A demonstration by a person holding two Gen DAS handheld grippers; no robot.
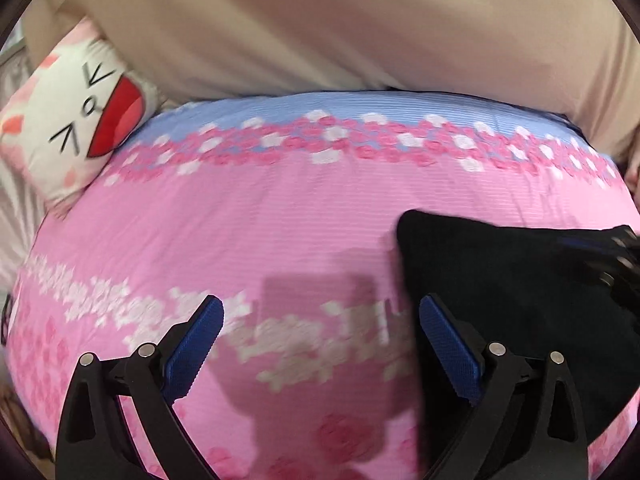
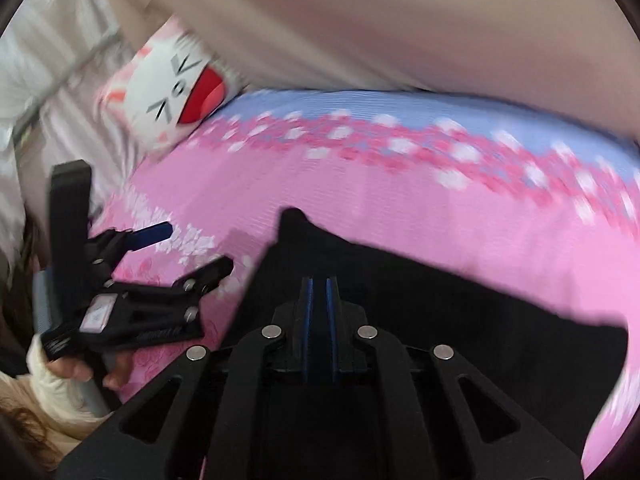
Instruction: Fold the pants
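Note:
The black pants lie on a pink flowered bedsheet, at the right of the left wrist view. My left gripper is open and empty over the sheet, its right finger at the pants' left edge. It also shows at the left of the right wrist view, open. In the right wrist view the pants spread under my right gripper. Its blue pads are closed together on the black cloth. The right gripper shows blurred at the right edge of the left wrist view.
A white cat-face pillow lies at the bed's far left corner. A beige wall or cover rises behind the bed. White cloth and a rail stand at the left. The person's hand holds the left gripper.

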